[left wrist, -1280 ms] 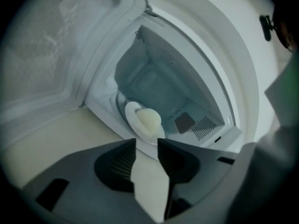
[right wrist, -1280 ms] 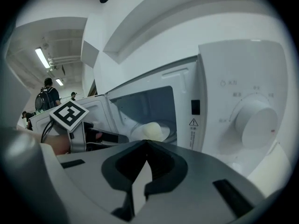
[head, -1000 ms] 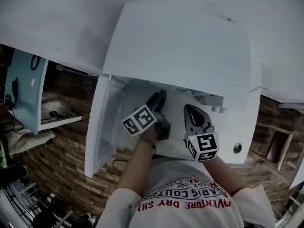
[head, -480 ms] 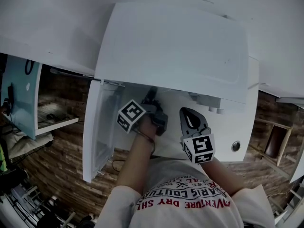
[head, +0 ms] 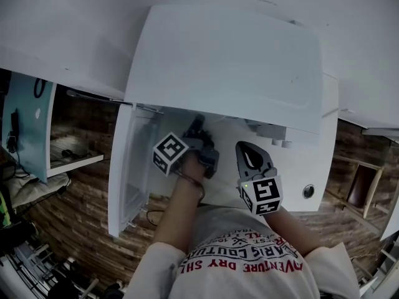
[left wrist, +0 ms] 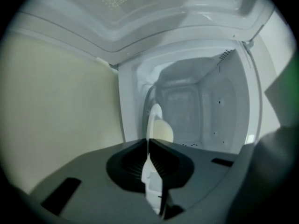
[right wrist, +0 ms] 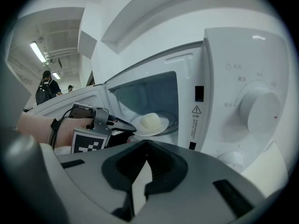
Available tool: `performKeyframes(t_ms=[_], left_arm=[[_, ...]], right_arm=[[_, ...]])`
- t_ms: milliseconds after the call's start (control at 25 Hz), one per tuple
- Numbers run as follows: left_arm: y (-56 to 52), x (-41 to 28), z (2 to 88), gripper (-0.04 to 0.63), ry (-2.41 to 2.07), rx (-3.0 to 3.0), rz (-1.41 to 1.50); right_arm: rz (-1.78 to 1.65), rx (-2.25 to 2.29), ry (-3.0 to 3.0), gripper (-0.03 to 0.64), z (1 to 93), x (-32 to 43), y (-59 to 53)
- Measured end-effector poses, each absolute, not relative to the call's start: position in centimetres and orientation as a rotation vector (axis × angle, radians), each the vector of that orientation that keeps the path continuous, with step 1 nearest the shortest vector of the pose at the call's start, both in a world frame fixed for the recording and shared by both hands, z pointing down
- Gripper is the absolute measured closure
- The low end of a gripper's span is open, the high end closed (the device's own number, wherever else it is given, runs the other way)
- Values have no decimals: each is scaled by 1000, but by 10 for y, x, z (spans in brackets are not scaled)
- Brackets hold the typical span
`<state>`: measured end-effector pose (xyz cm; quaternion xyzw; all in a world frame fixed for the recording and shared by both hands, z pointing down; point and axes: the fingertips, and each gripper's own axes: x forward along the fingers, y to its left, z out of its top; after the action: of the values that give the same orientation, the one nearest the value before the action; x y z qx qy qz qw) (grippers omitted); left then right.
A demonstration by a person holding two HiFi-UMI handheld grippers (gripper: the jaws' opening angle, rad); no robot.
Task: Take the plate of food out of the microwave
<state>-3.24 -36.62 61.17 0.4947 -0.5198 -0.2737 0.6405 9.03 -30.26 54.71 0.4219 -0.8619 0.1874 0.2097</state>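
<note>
A white plate (right wrist: 140, 131) with a pale bun (right wrist: 150, 121) on it sits in the open white microwave (head: 230, 61). My left gripper (head: 197, 124) reaches into the cavity, and its jaws are closing with the near rim of the plate between them. Its own view shows the plate (left wrist: 153, 118) edge-on, the rim pinched by the left gripper (left wrist: 148, 142) and the bun (left wrist: 163, 131) just beyond. My right gripper (head: 247, 145) hovers outside in front of the control panel. That right gripper (right wrist: 146, 143) is shut with nothing in it.
The microwave door (head: 128, 173) hangs open at the left. A large round dial (right wrist: 259, 108) sits on the control panel at the right. A wooden floor (head: 75, 217) lies below, and a person (right wrist: 46, 87) stands far off.
My left gripper has pushed a little further into the microwave and shifted slightly left. The right gripper has hardly moved.
</note>
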Motion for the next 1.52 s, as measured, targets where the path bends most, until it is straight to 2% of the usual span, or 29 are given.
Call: performKeyframes(t_ms=[840,1520], left_arm=[[-325,-26,581,581,-1068,1251,-673],[-252,-14,499,581,-911,1420,-690]], right_arm=[[500,1253,-2409,606,525,109,-282],[394,1403,-2432,606,482,132,-270]])
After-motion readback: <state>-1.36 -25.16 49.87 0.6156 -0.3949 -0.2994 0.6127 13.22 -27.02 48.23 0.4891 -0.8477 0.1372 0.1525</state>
